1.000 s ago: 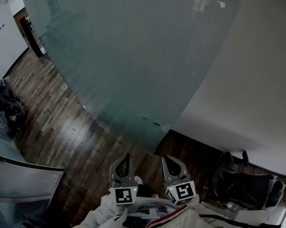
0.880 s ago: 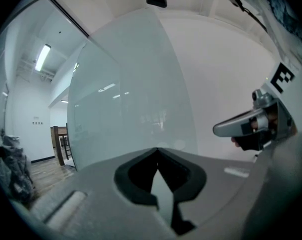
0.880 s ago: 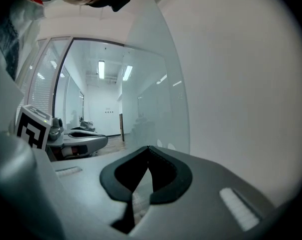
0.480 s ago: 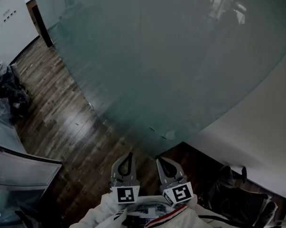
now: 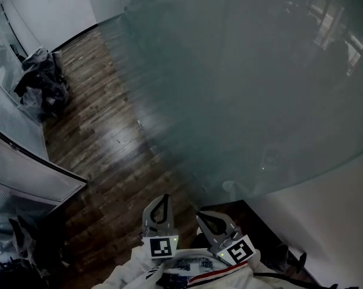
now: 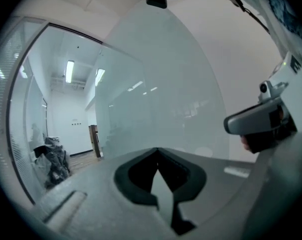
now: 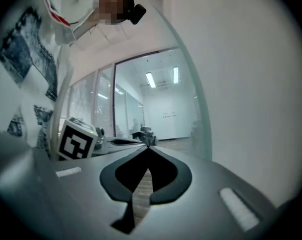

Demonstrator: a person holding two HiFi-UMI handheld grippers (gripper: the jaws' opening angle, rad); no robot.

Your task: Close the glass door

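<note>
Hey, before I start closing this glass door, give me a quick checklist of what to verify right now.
1. Left tool shut, nothing held: ok.
2. Right tool shut, nothing held: ok.
3. Glass door ahead of both tools: ok.
4. Either tool touching the door: cannot tell.
5. Handle to push on: cannot tell, none in view.
6. Bags lying apart from the door, with bare floor between: ok.

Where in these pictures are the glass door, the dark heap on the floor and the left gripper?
glass door [image 5: 247, 83], head view, middle of its frosted pane.
dark heap [image 5: 41, 84], head view, middle of the pile on the wooden floor.
left gripper [image 5: 164, 198], head view, at its closed fingertips.
</note>
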